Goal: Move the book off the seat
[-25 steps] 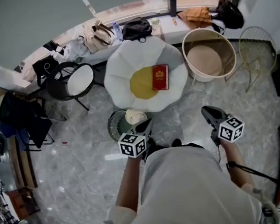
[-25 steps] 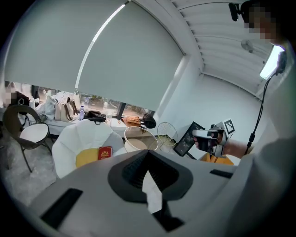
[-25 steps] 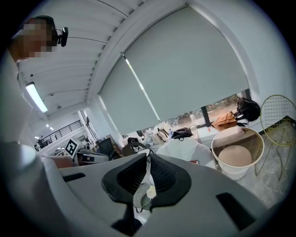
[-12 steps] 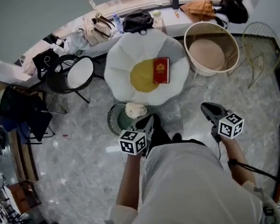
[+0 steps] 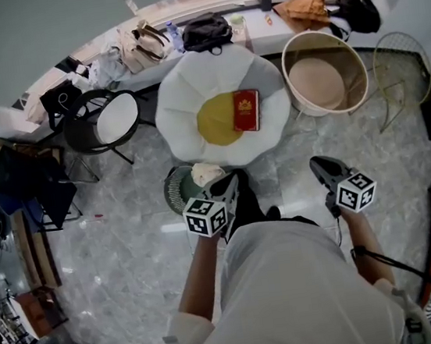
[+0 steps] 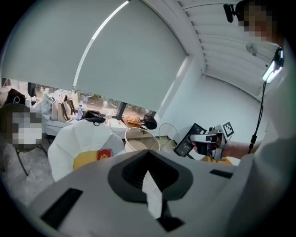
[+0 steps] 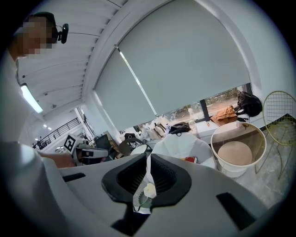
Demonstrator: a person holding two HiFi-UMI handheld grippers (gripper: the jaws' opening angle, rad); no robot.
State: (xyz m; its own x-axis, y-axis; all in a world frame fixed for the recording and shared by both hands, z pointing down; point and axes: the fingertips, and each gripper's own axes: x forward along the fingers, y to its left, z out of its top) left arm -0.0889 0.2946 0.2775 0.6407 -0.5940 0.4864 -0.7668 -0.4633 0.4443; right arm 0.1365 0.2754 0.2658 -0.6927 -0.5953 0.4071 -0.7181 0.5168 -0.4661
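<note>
red book (image 5: 246, 111) flat on white petal-shaped seat (image 5: 179, 105), grey marble floor (image 5: 122, 242); left gripper (image 5: 231, 179) and right gripper (image 5: 317, 166) pressed together, empty.

You wear a pale short-sleeved shirt (image 5: 295, 298), loose across your back. A thin black cable (image 5: 405, 266) trails from a dark band (image 5: 355, 252) at your right wrist. Your left gripper (image 5: 229, 184) and right gripper (image 5: 319, 166) are dark-nosed, each with a white cube of black square markers.
</note>
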